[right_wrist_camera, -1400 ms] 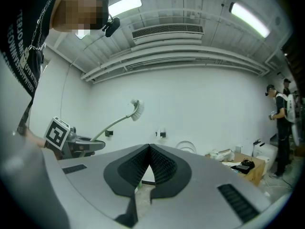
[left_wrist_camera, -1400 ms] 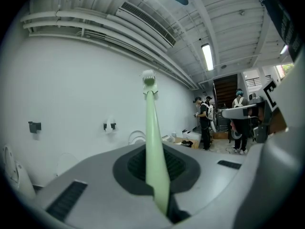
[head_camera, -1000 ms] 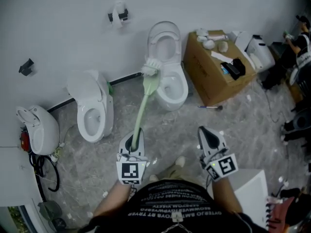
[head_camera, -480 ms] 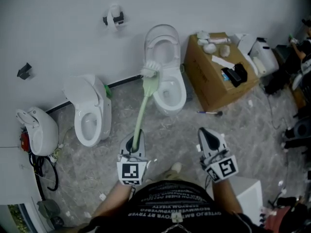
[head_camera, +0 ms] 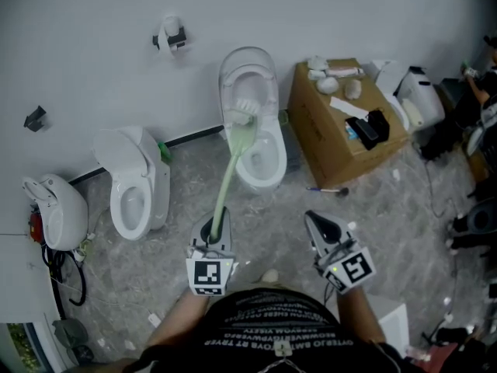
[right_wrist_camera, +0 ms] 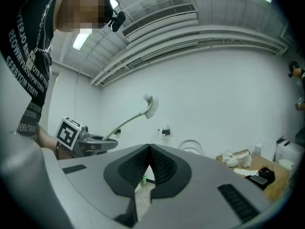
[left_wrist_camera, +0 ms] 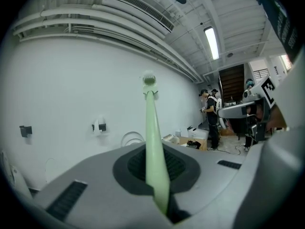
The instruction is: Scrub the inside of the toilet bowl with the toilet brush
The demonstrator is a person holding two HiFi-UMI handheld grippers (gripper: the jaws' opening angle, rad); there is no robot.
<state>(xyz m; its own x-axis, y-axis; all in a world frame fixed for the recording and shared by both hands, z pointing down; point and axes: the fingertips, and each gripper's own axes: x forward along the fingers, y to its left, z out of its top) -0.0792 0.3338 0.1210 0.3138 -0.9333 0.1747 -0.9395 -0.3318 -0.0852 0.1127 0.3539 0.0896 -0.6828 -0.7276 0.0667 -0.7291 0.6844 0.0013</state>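
My left gripper (head_camera: pixel 215 227) is shut on the handle of a pale green toilet brush (head_camera: pixel 231 162). The brush points up and away, and its white bristle head (head_camera: pixel 245 108) shows in front of the raised lid of the white toilet (head_camera: pixel 260 158) against the wall. In the left gripper view the handle (left_wrist_camera: pixel 153 147) runs up between the jaws to the head (left_wrist_camera: pixel 149 79). My right gripper (head_camera: pixel 315 221) is shut and empty, held low on the right, apart from the brush. The right gripper view shows its jaw tips touching (right_wrist_camera: pixel 149 147), the brush head (right_wrist_camera: pixel 151 106) and my left gripper (right_wrist_camera: pixel 81 141).
A second toilet (head_camera: pixel 130 186) stands left of the first, and a third white fixture (head_camera: pixel 56 210) is at the far left. A cardboard box (head_camera: pixel 335 134) with loose items sits right of the toilet. A paper holder (head_camera: pixel 169 36) hangs on the wall. The floor is grey marble.
The toilets and box have slid left and down in the head view as I came nearer. The brush head now overlaps the toilet's raised lid. Both grippers keep their hold.
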